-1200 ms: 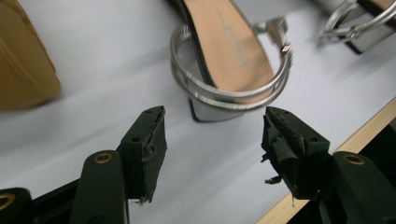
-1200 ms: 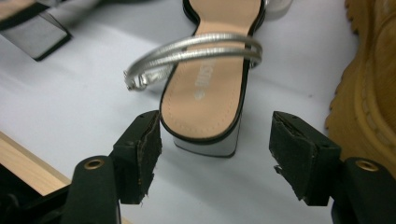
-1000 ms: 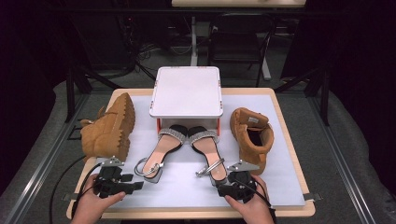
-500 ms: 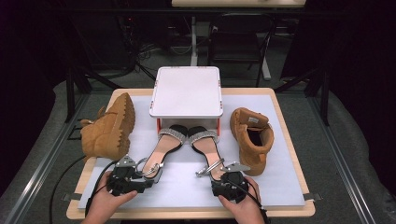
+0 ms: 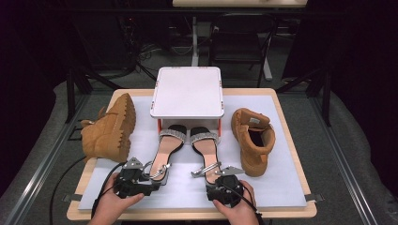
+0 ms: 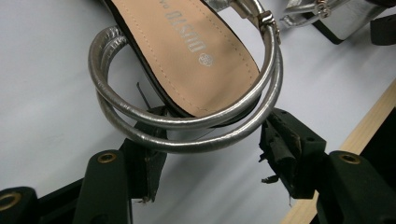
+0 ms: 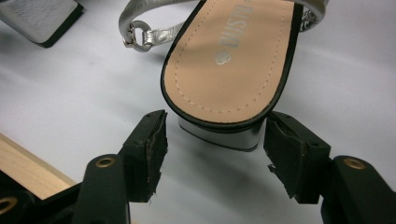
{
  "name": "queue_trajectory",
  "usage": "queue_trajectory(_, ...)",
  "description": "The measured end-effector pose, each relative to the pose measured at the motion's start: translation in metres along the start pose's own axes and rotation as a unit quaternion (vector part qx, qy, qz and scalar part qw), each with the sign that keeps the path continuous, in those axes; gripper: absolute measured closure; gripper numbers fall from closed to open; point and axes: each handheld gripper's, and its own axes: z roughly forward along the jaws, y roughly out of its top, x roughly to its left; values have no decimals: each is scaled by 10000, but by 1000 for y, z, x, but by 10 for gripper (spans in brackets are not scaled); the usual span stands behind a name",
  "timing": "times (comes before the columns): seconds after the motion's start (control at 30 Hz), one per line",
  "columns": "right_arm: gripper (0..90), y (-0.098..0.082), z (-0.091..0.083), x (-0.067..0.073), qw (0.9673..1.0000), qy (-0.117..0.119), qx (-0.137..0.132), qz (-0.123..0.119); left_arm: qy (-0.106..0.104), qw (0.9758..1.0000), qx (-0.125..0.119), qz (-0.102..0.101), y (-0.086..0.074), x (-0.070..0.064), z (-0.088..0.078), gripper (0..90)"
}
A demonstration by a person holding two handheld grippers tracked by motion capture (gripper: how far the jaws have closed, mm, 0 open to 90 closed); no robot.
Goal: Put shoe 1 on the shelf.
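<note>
Straddling the heel of the left sandal [image 6: 196,51], left gripper [image 6: 210,144] jaws stood apart, pads not pressing | right gripper [image 7: 215,144] jaws, just closing somewhat, flanked the right sandal [image 7: 233,60] heel, unclamped | both sandals on the white mat [image 5: 187,194], toes under white stand [image 5: 187,91]

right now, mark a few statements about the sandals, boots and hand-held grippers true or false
1. The two silver-strapped heeled sandals lie between the tan suede boots. True.
2. The left tan boot stands upright. False: it lies on its side, its sole showing.
3. The right hand-held gripper is open, at a sandal's heel. True.
4. The white square platform lies on the right boot. False: it stands apart, over the sandals' toes.
</note>
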Motion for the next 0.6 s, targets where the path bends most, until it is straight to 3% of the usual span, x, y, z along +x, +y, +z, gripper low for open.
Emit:
queue_trajectory(0.17,388,0,1,6,10000,47,48,-63,-110,9999,77,-3,4,-7,4,416)
queue_trajectory(0.37,381,0,3,12,9998,86,48,-152,-95,9999,74,21,6,-11,7,416)
queue_trajectory(0.47,377,0,4,12,9997,120,16,-219,207,9998,33,66,5,-10,10,403)
queue_trajectory(0.6,349,1,7,9,9996,94,-61,-252,246,9997,-11,93,5,-9,14,373)
